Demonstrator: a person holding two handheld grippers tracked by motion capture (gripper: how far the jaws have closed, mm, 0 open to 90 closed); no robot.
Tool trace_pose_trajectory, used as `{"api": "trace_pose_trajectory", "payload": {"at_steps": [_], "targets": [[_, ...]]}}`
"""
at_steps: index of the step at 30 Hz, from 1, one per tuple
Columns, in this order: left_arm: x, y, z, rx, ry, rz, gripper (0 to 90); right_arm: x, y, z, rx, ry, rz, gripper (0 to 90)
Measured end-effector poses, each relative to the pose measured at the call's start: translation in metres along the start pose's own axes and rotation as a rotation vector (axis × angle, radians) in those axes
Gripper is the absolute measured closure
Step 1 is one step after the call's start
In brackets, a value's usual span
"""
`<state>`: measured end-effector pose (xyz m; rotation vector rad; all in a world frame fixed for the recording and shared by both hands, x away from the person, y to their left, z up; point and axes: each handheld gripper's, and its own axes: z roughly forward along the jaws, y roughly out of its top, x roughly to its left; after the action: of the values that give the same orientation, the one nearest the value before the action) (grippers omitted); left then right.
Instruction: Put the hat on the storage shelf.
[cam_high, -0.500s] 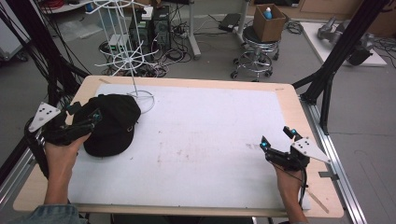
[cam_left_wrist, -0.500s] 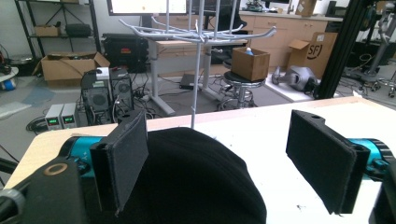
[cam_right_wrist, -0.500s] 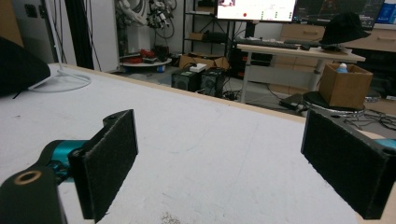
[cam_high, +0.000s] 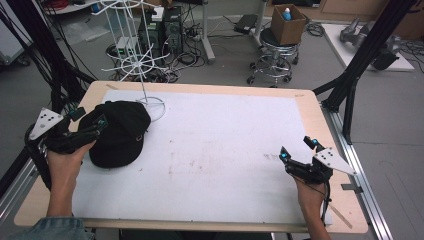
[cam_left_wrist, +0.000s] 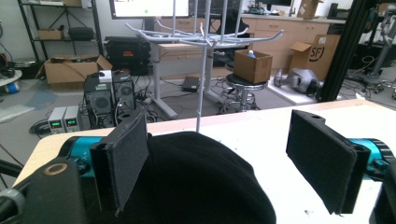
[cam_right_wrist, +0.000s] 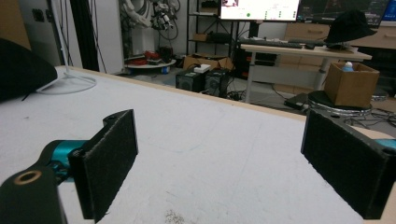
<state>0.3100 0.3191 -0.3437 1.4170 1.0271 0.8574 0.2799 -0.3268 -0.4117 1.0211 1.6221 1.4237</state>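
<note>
**A:** Why's the left tool (cam_high: 92, 131) parked at the black cap (cam_high: 119, 134)? The cap sits at the counter's (cam_high: 225, 130) far-left corner, beside the white wire rack (cam_high: 142, 60).

**B:** Lining up a grab, I'd guess. Its jaws gape wide around the crown, pads not pressing. The right tool (cam_high: 296, 156) is open too and empty, with loads of bare counter between them.

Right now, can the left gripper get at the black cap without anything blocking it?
Probably yes. The left gripper is already at the black cap, its fingers spread wide with the cap's crown rising between them. Nothing lies between them, and the white wire rack stands behind the cap.
</note>
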Motion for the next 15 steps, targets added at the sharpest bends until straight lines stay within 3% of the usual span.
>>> {"api": "trace_pose_trajectory", "payload": {"at_steps": [6,9,15], "targets": [[0.009,-0.003,-0.001,-0.010,0.003,-0.007,21.5,0.004,0.000,0.005,0.007,0.015,-0.019,10.2],[0.016,-0.004,-0.001,-0.023,0.017,-0.016,21.5,0.005,0.000,0.005,0.013,0.029,-0.019,10.2],[0.035,-0.009,0.005,-0.030,0.005,-0.030,22.8,0.006,0.000,0.003,0.013,0.062,-0.029,10.2]]}}
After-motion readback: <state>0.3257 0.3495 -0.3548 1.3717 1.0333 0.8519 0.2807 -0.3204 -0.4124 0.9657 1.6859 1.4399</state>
